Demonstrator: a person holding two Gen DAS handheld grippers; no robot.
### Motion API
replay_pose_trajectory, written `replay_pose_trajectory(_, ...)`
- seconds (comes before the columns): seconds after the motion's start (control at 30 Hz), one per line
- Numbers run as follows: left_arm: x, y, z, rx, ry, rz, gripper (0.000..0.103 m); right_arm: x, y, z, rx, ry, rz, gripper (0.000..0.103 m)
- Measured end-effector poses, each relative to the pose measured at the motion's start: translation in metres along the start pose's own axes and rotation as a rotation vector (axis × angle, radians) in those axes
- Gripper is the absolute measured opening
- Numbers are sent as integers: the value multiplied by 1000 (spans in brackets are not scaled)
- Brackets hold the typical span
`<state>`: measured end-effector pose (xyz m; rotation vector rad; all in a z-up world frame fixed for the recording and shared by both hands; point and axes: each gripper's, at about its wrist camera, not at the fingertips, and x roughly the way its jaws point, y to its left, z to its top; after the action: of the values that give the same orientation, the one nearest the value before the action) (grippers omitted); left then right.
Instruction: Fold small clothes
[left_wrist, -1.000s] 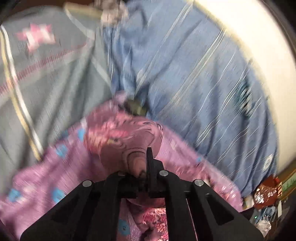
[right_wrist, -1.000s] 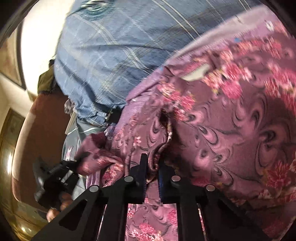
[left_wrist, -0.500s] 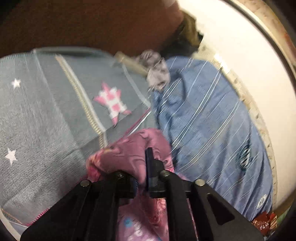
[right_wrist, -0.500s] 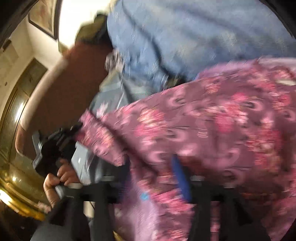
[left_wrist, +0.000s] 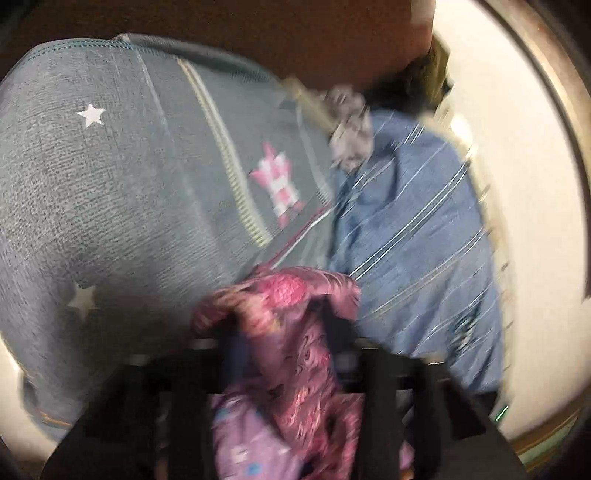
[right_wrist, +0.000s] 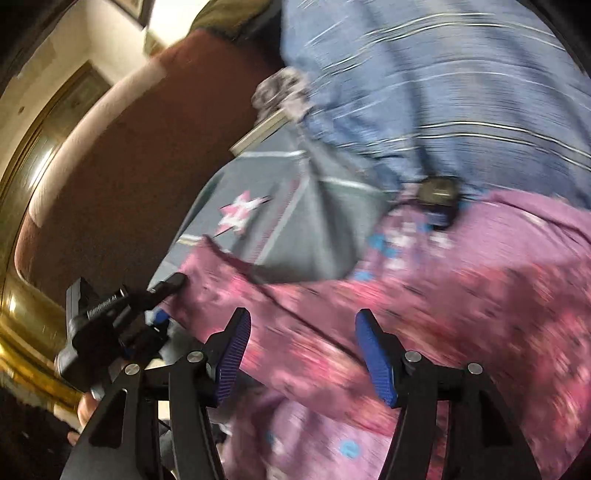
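Right wrist view: we are holding the right gripper (right_wrist: 301, 350) spread wide over the pink floral garment (right_wrist: 461, 295) — our left gripper (left_wrist: 280, 343) is opening, cloth between its jaws.

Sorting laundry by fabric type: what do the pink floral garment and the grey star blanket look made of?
The pink floral garment looks like thin, soft woven cloth, maybe cotton or rayon: it drapes and bunches limply, with a matte printed pattern. The grey star blanket looks like thicker cloth with a coarse, visible weave and a matte surface. Motion blur leaves the exact fibres of both open.
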<state>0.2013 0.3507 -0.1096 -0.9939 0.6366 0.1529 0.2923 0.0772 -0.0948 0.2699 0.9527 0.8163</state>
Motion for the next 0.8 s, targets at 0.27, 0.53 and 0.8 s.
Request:
replay_pose_trajectory(0.27,-53,32,23,-93,-118,39,55,84,30,35,12,103,106,62)
replay_pose_trajectory(0.53,-62,36,27,-87,-212,132,69,117,46,34,54,174,212,65)
replay_pose_trajectory(0.8,-63,31,26,-68,-215,122,69,86,88,18,-154,133,25,10)
